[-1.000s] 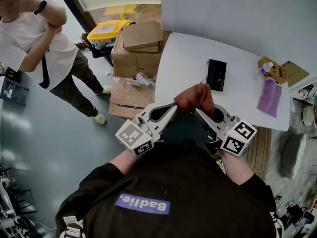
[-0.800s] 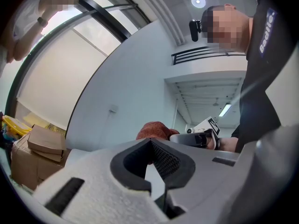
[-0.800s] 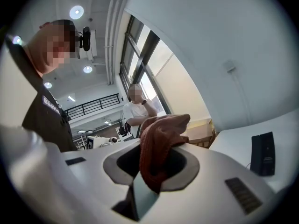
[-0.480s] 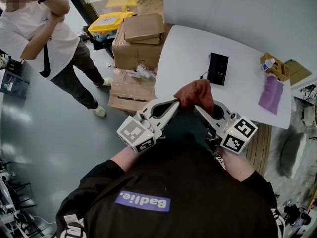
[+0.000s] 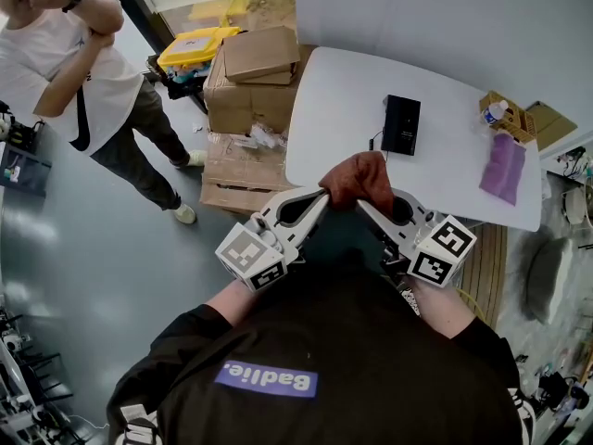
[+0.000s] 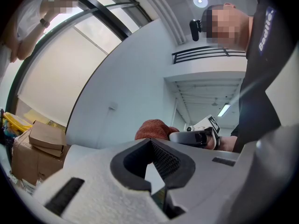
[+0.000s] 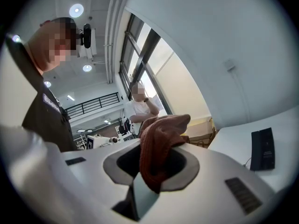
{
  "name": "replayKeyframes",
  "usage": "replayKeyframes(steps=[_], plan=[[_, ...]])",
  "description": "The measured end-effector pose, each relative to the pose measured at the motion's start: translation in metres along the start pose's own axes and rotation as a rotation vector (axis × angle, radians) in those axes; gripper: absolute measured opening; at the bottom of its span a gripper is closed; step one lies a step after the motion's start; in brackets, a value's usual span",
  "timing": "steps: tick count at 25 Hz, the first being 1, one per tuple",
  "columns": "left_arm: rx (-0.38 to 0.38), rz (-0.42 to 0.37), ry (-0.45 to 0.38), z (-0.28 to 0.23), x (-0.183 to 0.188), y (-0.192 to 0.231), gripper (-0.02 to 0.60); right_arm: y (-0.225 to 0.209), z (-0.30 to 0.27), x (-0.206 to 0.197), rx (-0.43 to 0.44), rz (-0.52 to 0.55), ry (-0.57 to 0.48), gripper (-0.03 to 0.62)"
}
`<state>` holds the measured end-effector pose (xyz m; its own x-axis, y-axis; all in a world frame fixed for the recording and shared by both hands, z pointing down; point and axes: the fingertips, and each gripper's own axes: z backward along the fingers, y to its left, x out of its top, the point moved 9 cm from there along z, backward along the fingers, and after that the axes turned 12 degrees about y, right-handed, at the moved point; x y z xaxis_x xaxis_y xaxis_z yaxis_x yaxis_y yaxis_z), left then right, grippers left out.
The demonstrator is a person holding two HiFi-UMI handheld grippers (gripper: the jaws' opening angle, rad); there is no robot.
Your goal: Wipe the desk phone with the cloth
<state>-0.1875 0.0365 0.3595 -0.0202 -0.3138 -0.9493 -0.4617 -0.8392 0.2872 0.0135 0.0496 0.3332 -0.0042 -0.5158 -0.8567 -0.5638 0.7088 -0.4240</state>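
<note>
A white table (image 5: 352, 91) with a rounded near corner carries the black desk phone (image 5: 401, 125). Far to the right lie a purple rag (image 5: 503, 170) and a small open carton (image 5: 508, 119). Nothing stands between the phone and the grippers. On the floor to the left are stacked cardboard boxes (image 5: 252, 82) and a yellow bin (image 5: 193, 50), with a bystander (image 5: 79, 72) beside them. The phone lies flat, its long axis running away from the person. The rust-red cloth (image 5: 361, 176) is bunched in the air at the table's near edge, apart from the phone. The right gripper (image 5: 363, 202) pinches a hanging fold of the cloth. The left gripper (image 5: 321, 196) has its jaws pressed together, tips at the cloth's edge; whether they catch it I cannot tell. The person's dark shirt (image 5: 324, 360) bears a patch that seems to read "Badlie."
</note>
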Motion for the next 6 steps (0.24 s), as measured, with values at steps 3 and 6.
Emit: replayKeyframes(steps=[3,6], plan=[[-0.004,-0.002,0.003,-0.0005,-0.0002,0.0,0.006,-0.0002,0.0003,-0.001,-0.003,-0.004,-0.003,0.094],[-0.01,0.0,0.005,-0.0016,0.0005,-0.0016,0.006,0.0002,0.0006,-0.0003,-0.004,-0.007,-0.003,0.094]])
